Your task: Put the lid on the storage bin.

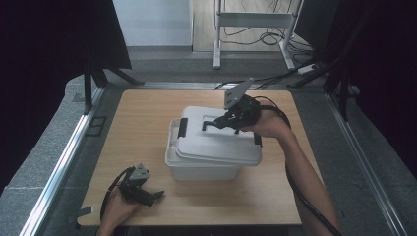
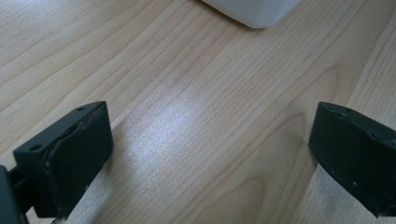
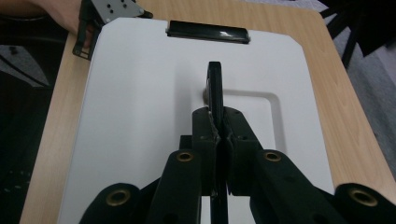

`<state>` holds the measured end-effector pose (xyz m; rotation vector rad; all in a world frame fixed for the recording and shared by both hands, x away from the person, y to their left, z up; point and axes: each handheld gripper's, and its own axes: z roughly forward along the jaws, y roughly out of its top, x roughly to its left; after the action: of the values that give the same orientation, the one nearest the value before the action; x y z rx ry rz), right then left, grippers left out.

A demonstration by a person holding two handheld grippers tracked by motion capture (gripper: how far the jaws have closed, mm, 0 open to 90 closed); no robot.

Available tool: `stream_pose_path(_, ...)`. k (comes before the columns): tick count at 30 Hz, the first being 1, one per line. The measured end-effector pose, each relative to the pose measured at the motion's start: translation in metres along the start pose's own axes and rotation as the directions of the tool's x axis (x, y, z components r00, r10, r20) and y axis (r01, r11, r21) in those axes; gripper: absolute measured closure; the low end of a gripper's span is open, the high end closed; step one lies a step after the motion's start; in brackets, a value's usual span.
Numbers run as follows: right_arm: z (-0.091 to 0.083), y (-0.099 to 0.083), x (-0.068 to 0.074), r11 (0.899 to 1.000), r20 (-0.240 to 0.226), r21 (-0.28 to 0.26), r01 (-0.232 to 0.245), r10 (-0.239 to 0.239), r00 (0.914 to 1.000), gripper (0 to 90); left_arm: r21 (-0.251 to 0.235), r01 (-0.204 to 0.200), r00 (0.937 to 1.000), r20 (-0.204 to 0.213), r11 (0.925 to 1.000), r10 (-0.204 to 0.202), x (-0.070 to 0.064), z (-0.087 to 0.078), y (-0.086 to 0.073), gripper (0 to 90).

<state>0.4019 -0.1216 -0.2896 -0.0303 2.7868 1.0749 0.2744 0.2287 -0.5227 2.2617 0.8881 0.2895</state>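
A white storage box (image 1: pixel 201 169) stands mid-table. Its white lid (image 1: pixel 216 142) lies askew, shifted right so the box's left rim (image 1: pixel 172 142) is uncovered. My right gripper (image 1: pixel 223 121) is shut on the lid's black handle (image 1: pixel 211 123). In the right gripper view the jaws (image 3: pixel 218 126) pinch the upright handle (image 3: pixel 215 88) over the lid (image 3: pixel 140 116), with a black latch (image 3: pixel 208 31) at the far edge. My left gripper (image 1: pixel 156 196) rests open near the table's front left, with bare wood between its fingers (image 2: pixel 210 154). A box corner (image 2: pixel 254 9) lies ahead of it.
The wooden table (image 1: pixel 142 113) has free room left of and behind the box. A metal rail (image 1: pixel 64 162) runs along the left side. A white stand (image 1: pixel 253 22) and floor cables (image 1: pixel 275 39) lie beyond the far edge. Dark curtains hang on both sides.
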Motion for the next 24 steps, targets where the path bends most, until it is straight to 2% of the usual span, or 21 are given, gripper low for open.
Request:
stream_pose_path(5, 0.026, 0.014, -0.002, 0.999, -0.041, 0.006, 0.031, -0.031, 0.9987, 84.5, 0.0, 0.001, 1.0, 0.0, 1.0, -0.001, 0.0, 0.0, 0.0, 0.0)
stream_pose_path(13, 0.066, 0.02, -0.005, 0.996, -0.075, 0.073, 0.045, -0.039, 0.9964, 84.2, -0.001, 0.001, 1.0, -0.002, 1.0, -0.001, 0.0, 0.0, 0.0, 0.0)
stream_pose_path(16, 0.072, 0.015, -0.004, 0.994, -0.072, 0.098, 0.046, -0.038, 0.9966, 84.1, -0.001, 0.001, 1.0, -0.003, 1.0, -0.001, 0.0, 0.0, 0.0, 0.0)
stream_pose_path(19, 0.07, 0.009, -0.002, 0.996, -0.086, 0.078, 0.033, -0.026, 0.996, 83.4, -0.001, 0.002, 1.0, -0.004, 1.0, -0.002, 0.0, 0.0, 0.0, 0.0)
stream_pose_path(20, 0.07, 0.008, -0.002, 0.997, -0.065, 0.076, 0.027, -0.022, 0.9977, 84.0, -0.001, 0.002, 1.0, -0.004, 1.0, -0.002, 0.0, 0.0, 0.0, 0.0)
stream_pose_path(22, 0.071, 0.009, -0.002, 0.997, -0.064, 0.08, 0.016, -0.01, 0.9979, 83.6, -0.001, 0.003, 1.0, -0.004, 1.0, -0.003, 0.0, 0.0, 0.0, 0.0)
stream_pose_path(24, 0.071, 0.009, 0.0, 0.996, -0.072, 0.085, 0.024, -0.017, 0.9972, 82.7, -0.001, 0.003, 1.0, -0.005, 1.0, -0.003, 0.0, 0.0, 0.0, 0.0)
